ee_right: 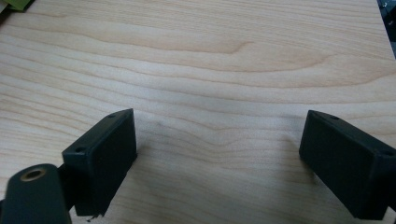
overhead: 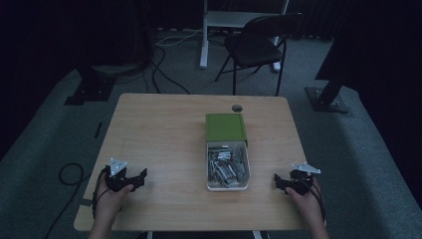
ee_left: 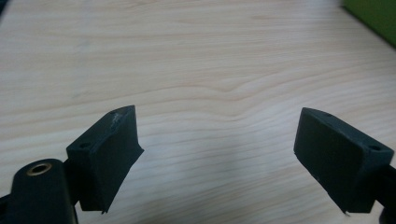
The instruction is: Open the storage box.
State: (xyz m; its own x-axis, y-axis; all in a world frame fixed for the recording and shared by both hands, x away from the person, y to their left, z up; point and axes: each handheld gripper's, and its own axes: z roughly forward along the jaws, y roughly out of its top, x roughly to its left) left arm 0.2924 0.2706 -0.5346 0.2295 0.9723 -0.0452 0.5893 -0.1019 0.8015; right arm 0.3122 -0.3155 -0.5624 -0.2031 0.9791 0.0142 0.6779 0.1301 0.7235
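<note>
My left gripper (overhead: 133, 178) rests on the near left part of the wooden table (overhead: 164, 129), held by a hand. In the left gripper view its black jaws stand wide apart (ee_left: 217, 119) over bare wood, with nothing between them. My right gripper (overhead: 281, 182) sits near the table's front right corner, also in a hand. Its jaws (ee_right: 219, 119) are spread wide over bare wood and hold nothing. Between the two grippers stands a white tray (overhead: 247, 172) holding several small metallic pieces. A green box (overhead: 225, 127) lies against the tray's far end.
A round cable hole (overhead: 237, 108) sits near the table's far edge. A black folding chair (overhead: 256, 45) and a white desk frame (overhead: 219, 20) stand beyond the table. Cables run over the floor at the left (overhead: 69, 174). The green box (ee_left: 373, 14) edges into the left gripper view.
</note>
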